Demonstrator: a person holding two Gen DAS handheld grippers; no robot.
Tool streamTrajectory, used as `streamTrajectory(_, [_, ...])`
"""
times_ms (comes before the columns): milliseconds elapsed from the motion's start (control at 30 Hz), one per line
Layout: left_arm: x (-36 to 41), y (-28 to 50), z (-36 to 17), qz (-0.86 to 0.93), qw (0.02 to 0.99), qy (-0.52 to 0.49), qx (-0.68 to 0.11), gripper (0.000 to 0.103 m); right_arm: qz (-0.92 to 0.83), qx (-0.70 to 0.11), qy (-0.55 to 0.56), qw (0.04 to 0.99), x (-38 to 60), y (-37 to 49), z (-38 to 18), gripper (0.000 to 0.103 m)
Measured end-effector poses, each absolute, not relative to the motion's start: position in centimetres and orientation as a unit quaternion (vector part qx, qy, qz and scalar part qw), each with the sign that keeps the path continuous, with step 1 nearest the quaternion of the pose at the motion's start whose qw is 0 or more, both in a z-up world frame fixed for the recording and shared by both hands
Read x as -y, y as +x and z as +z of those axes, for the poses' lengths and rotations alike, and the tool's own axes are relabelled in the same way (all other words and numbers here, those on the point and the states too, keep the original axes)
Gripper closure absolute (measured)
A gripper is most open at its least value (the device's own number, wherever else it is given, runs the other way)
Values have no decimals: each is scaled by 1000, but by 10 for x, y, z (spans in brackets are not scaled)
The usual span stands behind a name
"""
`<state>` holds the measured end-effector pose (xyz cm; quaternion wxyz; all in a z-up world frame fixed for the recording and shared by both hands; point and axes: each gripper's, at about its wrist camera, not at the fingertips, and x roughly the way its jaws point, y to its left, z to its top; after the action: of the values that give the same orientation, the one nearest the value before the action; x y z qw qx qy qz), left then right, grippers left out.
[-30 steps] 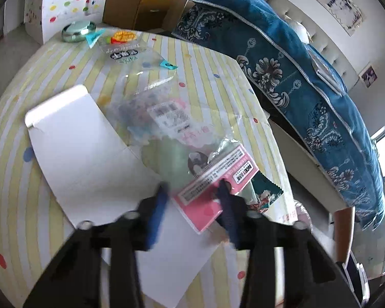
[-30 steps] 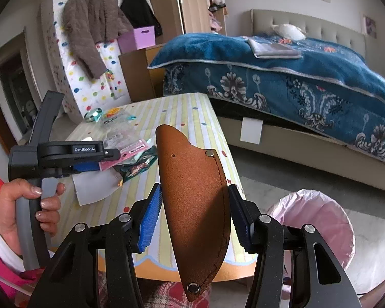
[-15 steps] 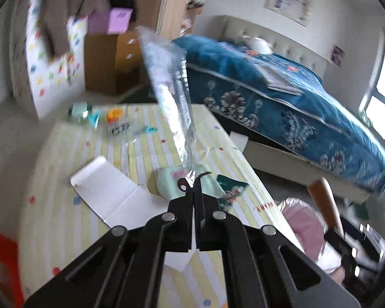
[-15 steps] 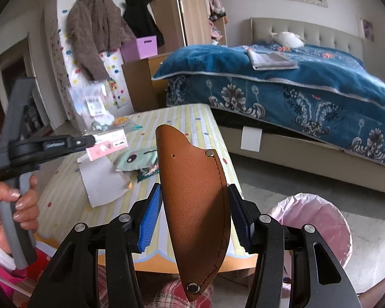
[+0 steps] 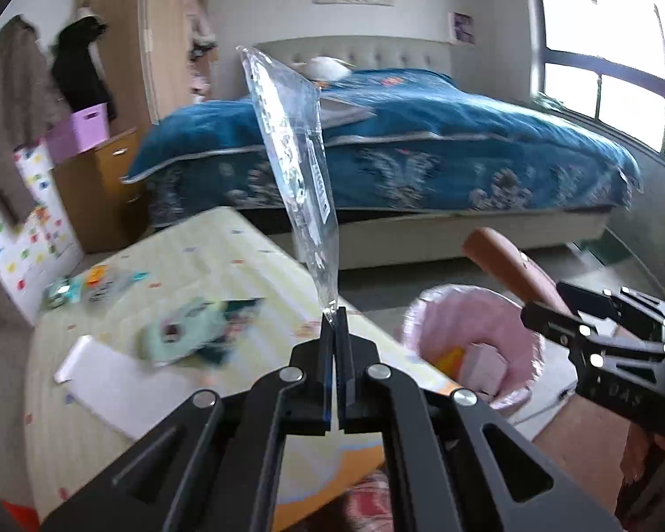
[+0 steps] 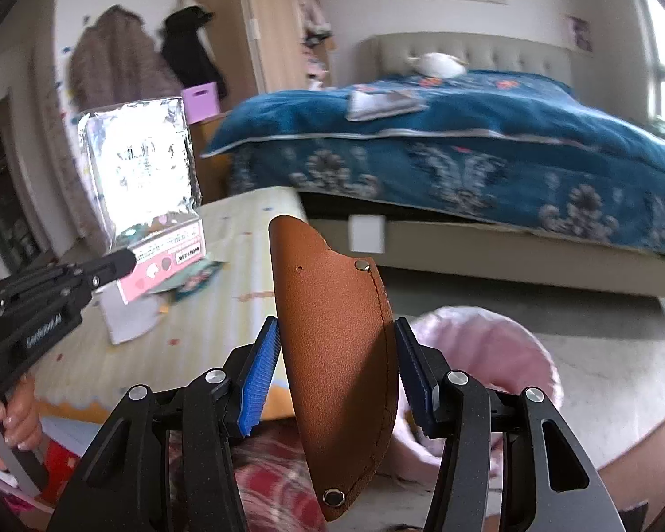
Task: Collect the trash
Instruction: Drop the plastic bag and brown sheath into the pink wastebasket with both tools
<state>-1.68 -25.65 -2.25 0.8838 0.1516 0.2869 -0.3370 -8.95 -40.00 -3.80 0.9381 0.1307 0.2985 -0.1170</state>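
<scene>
My left gripper (image 5: 335,310) is shut on the corner of a clear plastic bag with a pink label (image 5: 295,164), held upright in the air over the table's right edge; it also shows in the right wrist view (image 6: 144,186). My right gripper (image 6: 337,350) is shut on a brown leather sheath (image 6: 339,346), held above the pink-lined trash bin (image 6: 501,341). The bin (image 5: 470,346) stands on the floor right of the table and holds some items. The right gripper (image 5: 536,306) shows at the right of the left wrist view.
The striped dotted table (image 5: 208,266) carries a white sheet of paper (image 5: 111,385), a green wrapper (image 5: 186,332), a dark wrapper (image 5: 239,314) and small bits at its far end (image 5: 88,286). A blue-covered bed (image 5: 421,150) stands behind. Cabinets stand at the left.
My left gripper closed on the plastic bag on the table, lifted it and swung right toward the bin. My right gripper kept the sheath and shifted slightly.
</scene>
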Motion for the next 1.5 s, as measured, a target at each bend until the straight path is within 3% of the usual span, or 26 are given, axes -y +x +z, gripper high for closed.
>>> streamTrajectory(800, [428,-8,-105,-429,804,206,-357,102,-223,-336,206,891,548,-110,-111,48])
streamTrajectory(833, [431,-7,-108,-427,802,207,-363,100,-226,-335,205,891,549,-109,-111,42])
streamTrajectory(867, [432,-5,-109,-425,801,207,-367,90,-230,-332,207,891,552,-113,-111,39])
streamTrajectory(900, [432,-4,-111,-421,801,206,-371,79,-231,-331,208,891,551,-113,-110,38])
streamTrajectory(967, [426,-2,-112,-417,803,199,-375,67,-237,-327,217,889,550,-124,-108,38])
streamTrajectory(1500, [302,-3,-59,-339,861,150,-349,47,-171,-296,192,920,485,-134,-61,39])
